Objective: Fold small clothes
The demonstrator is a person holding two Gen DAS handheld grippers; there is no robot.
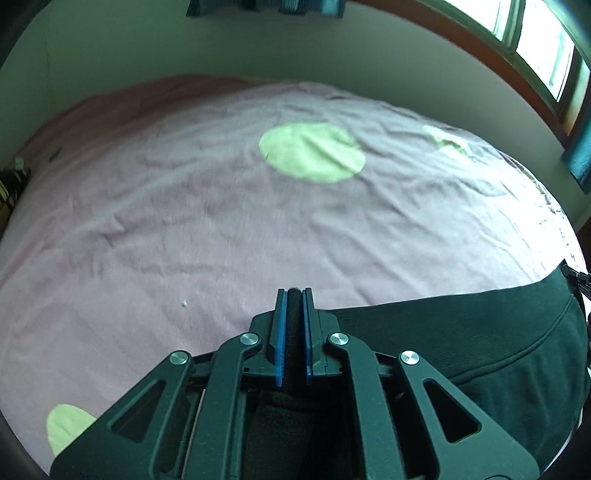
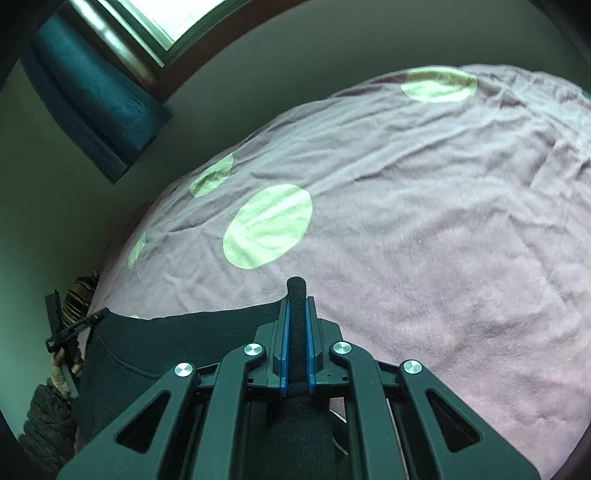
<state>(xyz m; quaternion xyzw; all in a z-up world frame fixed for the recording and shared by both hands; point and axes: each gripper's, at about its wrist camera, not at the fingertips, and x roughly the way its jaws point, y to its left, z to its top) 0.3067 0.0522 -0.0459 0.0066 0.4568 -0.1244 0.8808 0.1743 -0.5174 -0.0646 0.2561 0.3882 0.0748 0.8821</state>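
Left wrist: tongs (image 1: pixel 294 295) angled bedward.

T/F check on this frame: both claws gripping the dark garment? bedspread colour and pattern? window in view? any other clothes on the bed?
1. The left claw is shut on the dark garment. True.
2. The right claw is open and holds nothing. False: it is shut on a fold of the same dark garment.
3. The bedspread is pink with pale green spots. True.
4. The garment is bright red. False: it is dark, close to black.
5. A window shows above the bed in the right wrist view. True.
6. A pile of folded clothes lies on the bedspread. False: only the one dark garment is visible on it.
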